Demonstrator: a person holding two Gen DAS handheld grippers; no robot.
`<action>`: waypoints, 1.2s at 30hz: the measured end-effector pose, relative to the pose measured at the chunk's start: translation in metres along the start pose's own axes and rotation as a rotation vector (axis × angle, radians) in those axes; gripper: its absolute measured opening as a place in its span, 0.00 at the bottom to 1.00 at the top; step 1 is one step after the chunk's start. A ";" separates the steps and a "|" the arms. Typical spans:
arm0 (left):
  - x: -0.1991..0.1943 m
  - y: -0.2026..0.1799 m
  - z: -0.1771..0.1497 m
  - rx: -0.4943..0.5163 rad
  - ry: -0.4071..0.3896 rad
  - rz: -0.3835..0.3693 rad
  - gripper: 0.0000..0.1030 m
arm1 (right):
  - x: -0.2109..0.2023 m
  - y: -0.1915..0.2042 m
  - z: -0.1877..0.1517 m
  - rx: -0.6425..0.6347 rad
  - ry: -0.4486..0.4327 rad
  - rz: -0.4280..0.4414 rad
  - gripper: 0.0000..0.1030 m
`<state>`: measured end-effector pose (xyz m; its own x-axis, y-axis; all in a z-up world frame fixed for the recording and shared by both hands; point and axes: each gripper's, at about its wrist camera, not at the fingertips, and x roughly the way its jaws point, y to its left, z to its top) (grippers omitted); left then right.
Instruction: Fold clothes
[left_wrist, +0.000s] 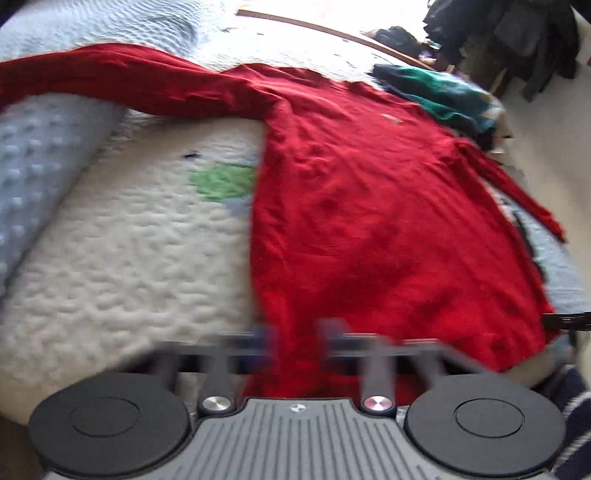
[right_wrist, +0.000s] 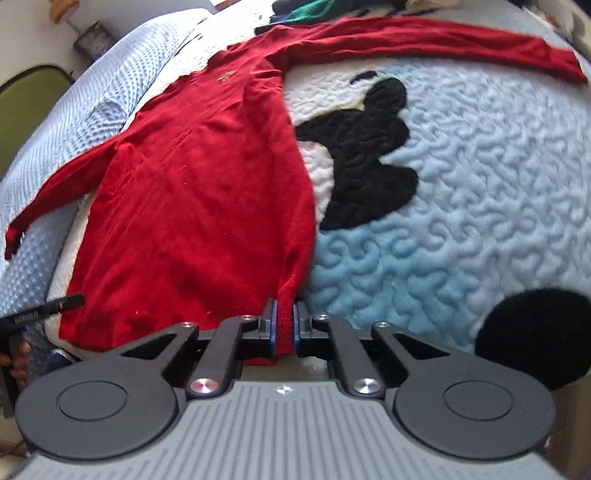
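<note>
Right wrist view: right gripper (right_wrist: 284, 325) pinches the hem corner of the soft red long-sleeved knit top (right_wrist: 207, 192), spread flat on the quilted bed cover (right_wrist: 480, 177). Left gripper (left_wrist: 295, 339) is blurred; its grip is unclear. Limp, light fabric, best held at hem corners.

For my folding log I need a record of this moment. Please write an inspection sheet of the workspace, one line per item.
Surface: quilted bedspread, pale blue and white with black patches.
Job's things: red long-sleeved top lies flat, both sleeves spread out.
Clutter: green and dark clothes pile beyond the collar; a pale blue dotted blanket along one side.
Grippers: right claw is shut on the top's hem corner; left claw is blurred over the hem, state unclear.
Cables: nothing seen.
Surroundings: dark clothes hanging behind the bed; green chair beside it.
</note>
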<state>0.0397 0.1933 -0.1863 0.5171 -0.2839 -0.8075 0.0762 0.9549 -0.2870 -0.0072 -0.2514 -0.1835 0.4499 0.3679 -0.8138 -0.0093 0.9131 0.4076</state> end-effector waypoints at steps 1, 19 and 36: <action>-0.004 -0.002 0.000 0.002 -0.005 -0.011 0.05 | -0.004 0.000 0.000 -0.008 -0.001 -0.014 0.08; -0.018 -0.008 -0.010 0.050 0.040 0.045 0.09 | -0.012 -0.009 -0.007 -0.032 0.035 -0.088 0.15; -0.027 0.003 0.142 -0.004 -0.212 0.116 0.46 | -0.069 -0.152 0.131 0.382 -0.501 -0.371 0.41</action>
<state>0.1469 0.2161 -0.0926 0.6894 -0.1473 -0.7092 0.0029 0.9796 -0.2007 0.0802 -0.4389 -0.1351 0.7185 -0.1616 -0.6766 0.4940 0.8032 0.3328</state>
